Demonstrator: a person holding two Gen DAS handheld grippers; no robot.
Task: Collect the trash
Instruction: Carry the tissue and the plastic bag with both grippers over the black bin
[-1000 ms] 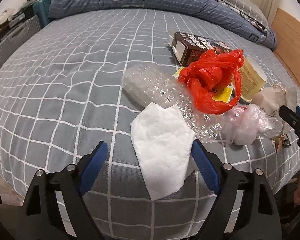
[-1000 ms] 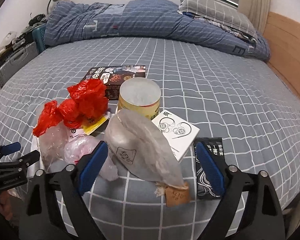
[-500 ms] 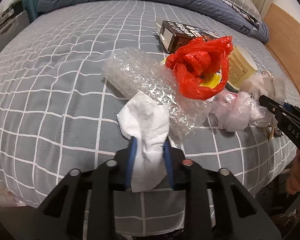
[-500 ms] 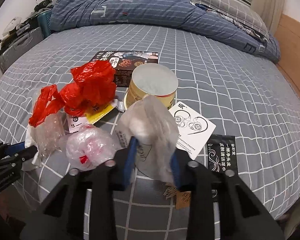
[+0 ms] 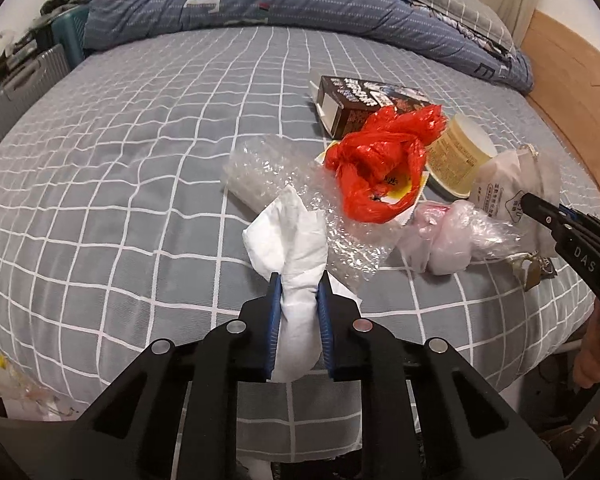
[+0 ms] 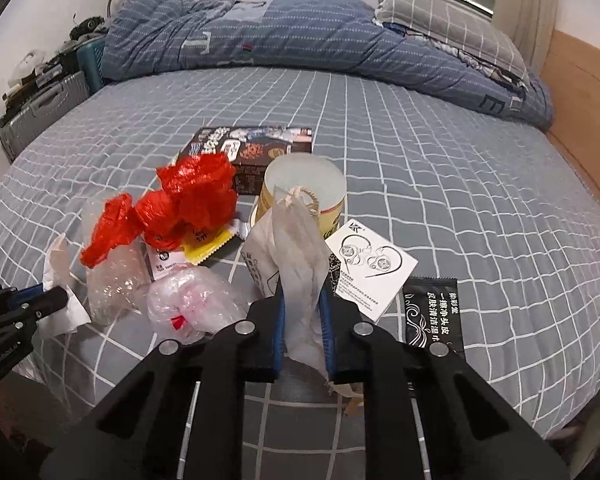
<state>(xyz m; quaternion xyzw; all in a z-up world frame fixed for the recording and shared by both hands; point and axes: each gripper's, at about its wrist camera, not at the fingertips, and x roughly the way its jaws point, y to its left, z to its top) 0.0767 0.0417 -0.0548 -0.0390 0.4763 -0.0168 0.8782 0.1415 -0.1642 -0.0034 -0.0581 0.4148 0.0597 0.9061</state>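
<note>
Tissue (image 5: pixel 296 240) pinched in left hand-held gripper (image 5: pixel 299 284); pouch (image 6: pixel 300 256) clamped in right (image 6: pixel 303 300).

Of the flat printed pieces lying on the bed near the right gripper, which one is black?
The black sachet with white lettering, at the bed's near edge, right of the right gripper. Beside it lies the white earphone card; the yellow packet sits under the red bag.
</note>
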